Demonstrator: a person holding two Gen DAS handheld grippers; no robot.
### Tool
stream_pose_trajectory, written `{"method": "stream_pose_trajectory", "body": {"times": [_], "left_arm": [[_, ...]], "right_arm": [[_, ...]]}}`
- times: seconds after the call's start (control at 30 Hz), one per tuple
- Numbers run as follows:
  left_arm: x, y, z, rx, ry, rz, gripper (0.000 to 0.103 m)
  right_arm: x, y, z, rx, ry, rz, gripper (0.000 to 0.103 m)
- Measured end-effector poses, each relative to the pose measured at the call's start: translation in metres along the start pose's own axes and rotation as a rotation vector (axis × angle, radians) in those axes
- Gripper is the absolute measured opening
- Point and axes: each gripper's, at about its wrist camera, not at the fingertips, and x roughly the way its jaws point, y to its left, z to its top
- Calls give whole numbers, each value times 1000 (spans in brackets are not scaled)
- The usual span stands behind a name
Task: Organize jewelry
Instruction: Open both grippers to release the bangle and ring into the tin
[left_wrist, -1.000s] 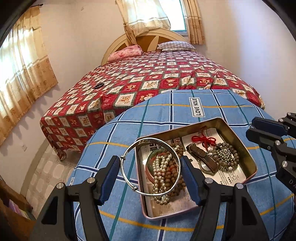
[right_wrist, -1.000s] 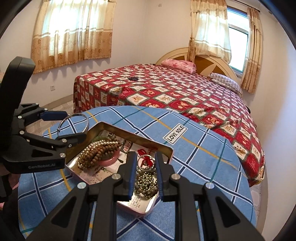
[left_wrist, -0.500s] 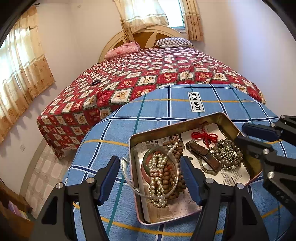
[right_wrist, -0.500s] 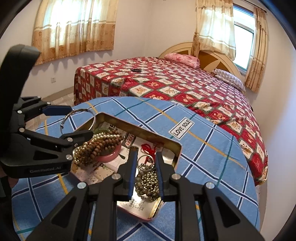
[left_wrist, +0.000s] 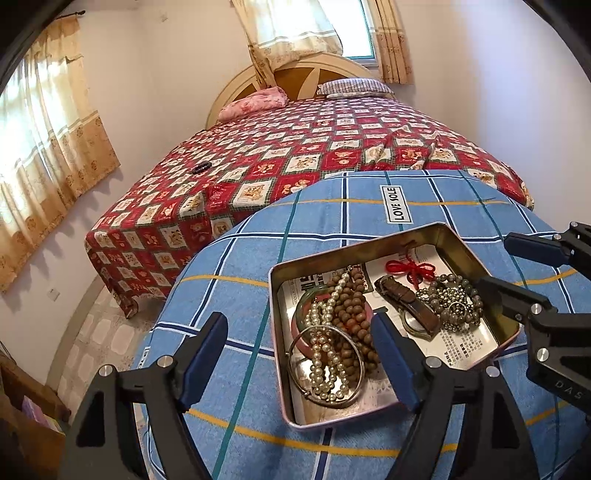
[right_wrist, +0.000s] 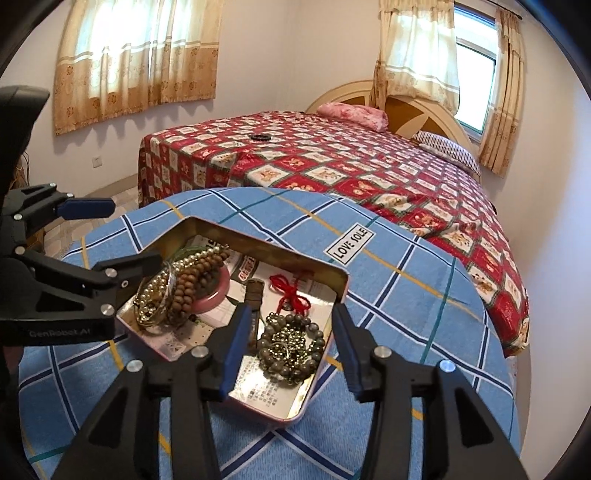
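Both claws are held wide apart and grip nothing: the left claw (left_wrist: 299, 354) is poised above the silver bangle (left_wrist: 325, 365) lying on the pearls at the near left of the tin (left_wrist: 454, 236), the right claw (right_wrist: 288, 345) over the grey bead bracelet (right_wrist: 291, 345) at its right, apparently ready for withdrawal; the tin is carried by the blue-checked table (left_wrist: 240, 266).

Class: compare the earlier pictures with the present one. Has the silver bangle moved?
Yes. The silver bangle was held up between the left gripper fingers, straddling the tin wall; it now lies inside the tin on the pearl necklace.
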Motion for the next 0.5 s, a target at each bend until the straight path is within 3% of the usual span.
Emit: {"method": "stream_pose_trajectory", "body": {"times": [0.13, 0.5], "left_arm": [[-6, 2, -1, -10, -6, -6, 80], [-20, 6, -6, -36, -15, -28, 80]], "right_arm": [[-5, 2, 0, -6, -9, -4, 54], [-19, 3, -1, 13, -31, -17, 57]]}}
